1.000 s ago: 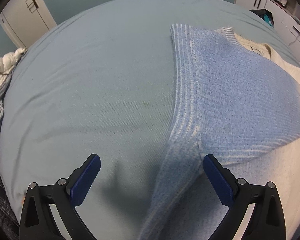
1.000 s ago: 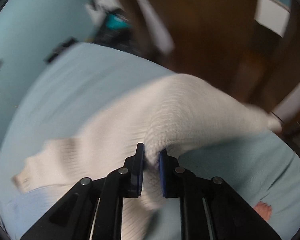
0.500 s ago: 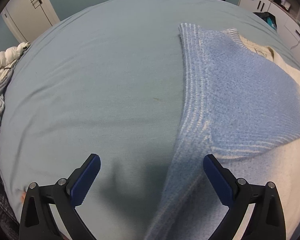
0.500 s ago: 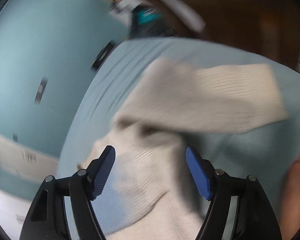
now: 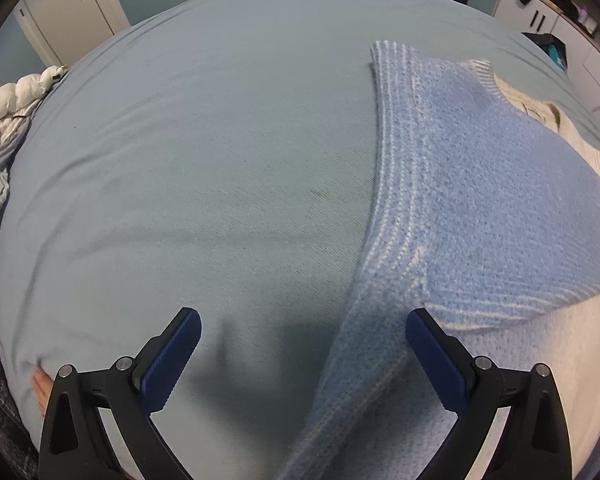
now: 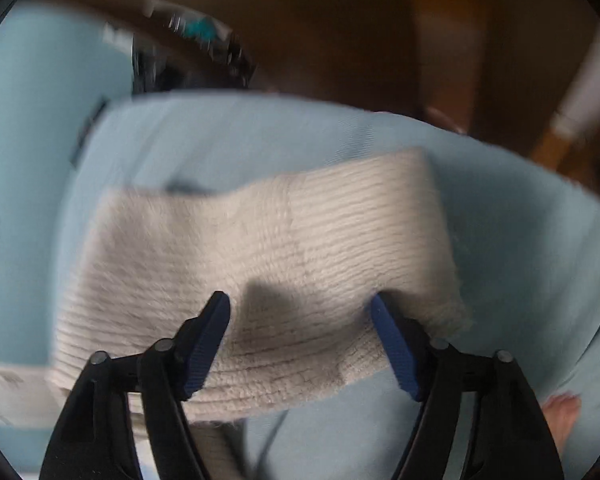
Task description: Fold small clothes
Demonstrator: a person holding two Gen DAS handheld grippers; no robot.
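A knitted sweater, blue fading to cream, lies on the pale blue bed sheet. Its blue sleeve is folded across the body at the right of the left wrist view. My left gripper is open and empty, low over the sheet, with the sweater's edge between its fingers. In the right wrist view the cream ribbed sleeve lies flat on the sheet. My right gripper is open just above this sleeve, holding nothing.
A white quilt is bunched at the bed's left edge. White cabinets stand at the far right, a white door at the far left. Bare toes show beside the bed. Dark wooden furniture is beyond the bed.
My right gripper was shut on the cream sleeve a second ago, then opened and let it go; the sleeve now lies flat. My left gripper stayed open and drifted slightly left.
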